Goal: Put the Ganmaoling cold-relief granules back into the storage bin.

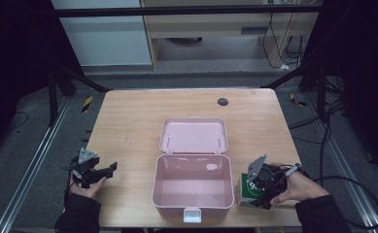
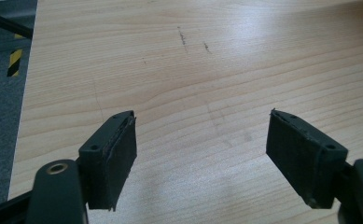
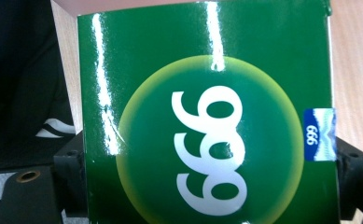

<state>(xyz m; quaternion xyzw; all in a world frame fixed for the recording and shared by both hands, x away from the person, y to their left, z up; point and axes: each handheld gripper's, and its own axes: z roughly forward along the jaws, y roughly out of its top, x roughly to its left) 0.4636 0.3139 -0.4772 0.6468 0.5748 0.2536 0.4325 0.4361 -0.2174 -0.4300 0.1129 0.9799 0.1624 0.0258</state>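
Observation:
A glossy green box (image 3: 207, 140) with white digits in a yellow-ringed circle and a small blue label lies between the jaws of my right gripper (image 3: 207, 172), whose pads press on its two sides. From above, that green box (image 1: 249, 190) stands on the wooden table (image 1: 128, 121) just right of an open pink case (image 1: 192, 194), with the right gripper (image 1: 260, 190) and a hand on it. The case's lid (image 1: 194, 135) lies flat behind it. At the table's left, my left gripper (image 1: 110, 169) is open; its jaws (image 2: 202, 140) stand wide apart over bare wood.
The pink case has a white latch (image 1: 192, 214) at its front, near the table's front edge. A small dark round spot (image 1: 222, 102) sits at the far side of the table. Cables (image 1: 342, 184) lie on the floor at the right.

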